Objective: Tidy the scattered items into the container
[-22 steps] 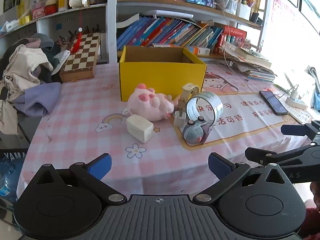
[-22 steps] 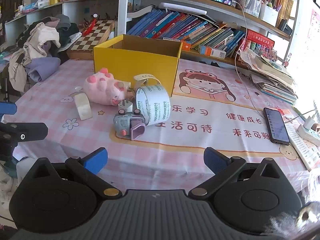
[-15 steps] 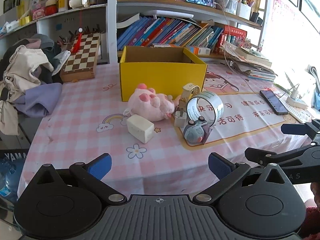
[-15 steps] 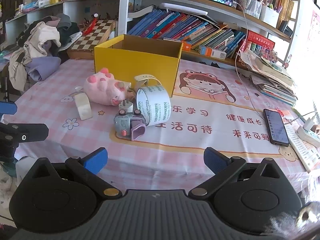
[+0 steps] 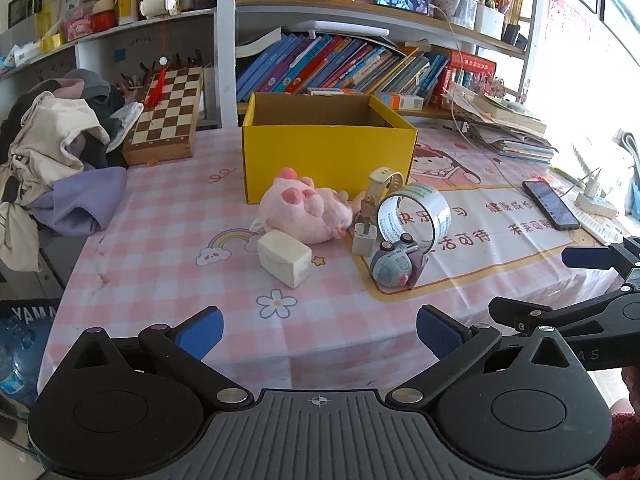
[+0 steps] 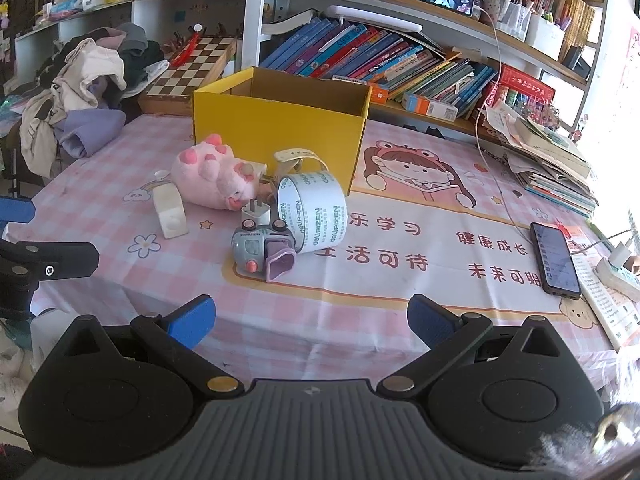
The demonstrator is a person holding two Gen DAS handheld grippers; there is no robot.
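A yellow cardboard box (image 5: pixel 328 160) (image 6: pixel 276 132) stands open on the pink checked tablecloth. In front of it lie a pink plush toy (image 5: pixel 304 212) (image 6: pixel 212 176), a cream block (image 5: pixel 284 258) (image 6: pixel 170 210), a white charger plug (image 5: pixel 364 238) (image 6: pixel 256 212), a roll of clear tape (image 5: pixel 416 216) (image 6: pixel 314 212), a grey toy camera (image 5: pixel 394 266) (image 6: pixel 262 248) and a cream watch (image 5: pixel 382 184) (image 6: pixel 298 158). My left gripper (image 5: pixel 320 330) and right gripper (image 6: pixel 310 318) are both open and empty, hovering at the table's near edge, well short of the items.
A black phone (image 5: pixel 550 204) (image 6: pixel 554 260) and a power strip (image 6: pixel 616 276) lie at the right. A chessboard (image 5: pixel 168 114) and a pile of clothes (image 5: pixel 52 160) are at the back left. Bookshelves (image 5: pixel 352 64) stand behind the box.
Both views have crept slightly closer to the table. Nothing on the table has moved and both grippers stay open.
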